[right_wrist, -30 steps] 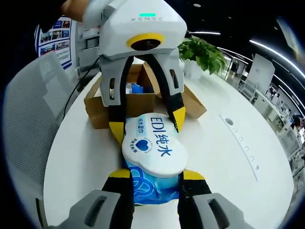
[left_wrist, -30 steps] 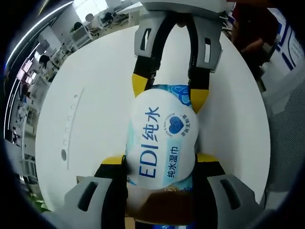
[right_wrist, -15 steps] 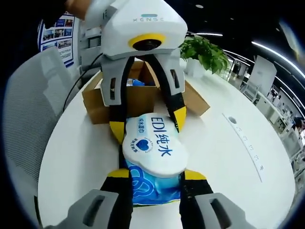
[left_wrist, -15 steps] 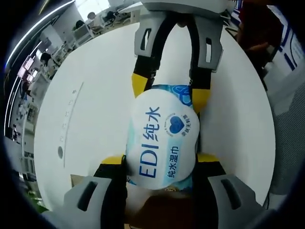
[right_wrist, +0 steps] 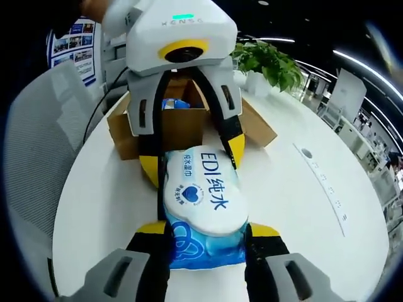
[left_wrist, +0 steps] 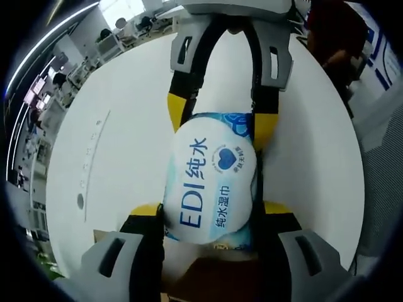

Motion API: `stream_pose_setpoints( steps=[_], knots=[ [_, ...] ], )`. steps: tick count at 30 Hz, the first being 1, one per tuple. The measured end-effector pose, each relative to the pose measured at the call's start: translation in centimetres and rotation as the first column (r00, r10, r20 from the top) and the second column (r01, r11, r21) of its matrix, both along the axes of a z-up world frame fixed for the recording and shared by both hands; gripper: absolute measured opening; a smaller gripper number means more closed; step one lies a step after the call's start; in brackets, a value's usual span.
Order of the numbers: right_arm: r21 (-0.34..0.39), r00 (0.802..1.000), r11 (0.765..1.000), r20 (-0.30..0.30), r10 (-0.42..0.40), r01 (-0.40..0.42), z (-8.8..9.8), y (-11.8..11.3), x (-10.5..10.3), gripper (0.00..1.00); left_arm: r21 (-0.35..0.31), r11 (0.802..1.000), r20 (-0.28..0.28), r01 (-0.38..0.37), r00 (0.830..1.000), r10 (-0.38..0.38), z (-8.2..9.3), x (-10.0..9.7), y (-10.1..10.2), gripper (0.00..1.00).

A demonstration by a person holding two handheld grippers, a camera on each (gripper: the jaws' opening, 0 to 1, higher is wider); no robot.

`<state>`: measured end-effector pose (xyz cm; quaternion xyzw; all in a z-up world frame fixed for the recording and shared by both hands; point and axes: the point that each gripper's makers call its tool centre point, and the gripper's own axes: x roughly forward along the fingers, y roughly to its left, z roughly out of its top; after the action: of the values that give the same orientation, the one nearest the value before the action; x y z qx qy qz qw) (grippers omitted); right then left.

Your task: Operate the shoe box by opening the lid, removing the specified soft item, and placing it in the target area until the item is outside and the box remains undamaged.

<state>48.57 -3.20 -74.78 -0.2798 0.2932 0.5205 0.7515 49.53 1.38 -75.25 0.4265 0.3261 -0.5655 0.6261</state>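
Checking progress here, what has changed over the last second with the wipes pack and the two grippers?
Little: the wipes pack stays between the left gripper and right gripper, low over the white table. The right gripper's jaws look slightly wider. The cardboard box stays open.

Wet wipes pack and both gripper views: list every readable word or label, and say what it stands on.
"EDI 纯水" on the white lid of the wet wipes pack.
"纯水湿巾" on the same lid, in the left gripper view.
"XENSE" on the housing of the left gripper.
Small print around the blue heart on the lid: too small to read.
Wall poster: blurred, unreadable.
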Motion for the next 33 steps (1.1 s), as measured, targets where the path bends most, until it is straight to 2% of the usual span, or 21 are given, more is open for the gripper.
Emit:
stream_pose_setpoints(
  steps=[6, 12, 14, 18, 27, 33],
  knots=[
    [0.010, 1.000, 1.000, -0.008, -0.019, 0.019, 0.9, 0.1, -0.4, 0.45, -0.028, 0.999, -0.041, -0.038, 0.998, 0.037, 1.3, -0.2, 0.2, 0.59],
    [0.020, 0.999, 0.999, 0.003, -0.032, 0.032, 2.2, 0.3, -0.6, 0.45, -0.049, 0.998, -0.033, -0.039, 0.999, 0.037, 2.7, -0.4, 0.7, 0.59],
    [0.021, 0.999, 0.999, 0.008, -0.035, 0.035, 2.8, 0.4, -0.7, 0.45, -0.073, 0.994, -0.031, -0.078, 0.997, 0.076, 3.6, -0.1, 0.7, 0.57],
    [0.028, 0.999, 0.999, 0.010, -0.040, 0.040, 3.7, 0.7, -1.0, 0.45, -0.109, 0.989, -0.042, -0.103, 0.994, 0.098, 4.7, -0.1, 0.6, 0.58],
    [0.007, 0.999, 1.000, 0.032, -0.029, 0.029, 5.8, 1.4, -1.9, 0.43, -0.140, 0.985, -0.011, -0.105, 0.995, 0.104, 7.1, -0.2, 1.9, 0.55],
    [-0.010, 0.998, 1.000, 0.061, -0.008, 0.009, 7.1, 2.7, -2.2, 0.39, -0.148, 0.981, 0.011, -0.126, 0.992, 0.129, 8.0, 0.1, 3.9, 0.51]
  ],
)
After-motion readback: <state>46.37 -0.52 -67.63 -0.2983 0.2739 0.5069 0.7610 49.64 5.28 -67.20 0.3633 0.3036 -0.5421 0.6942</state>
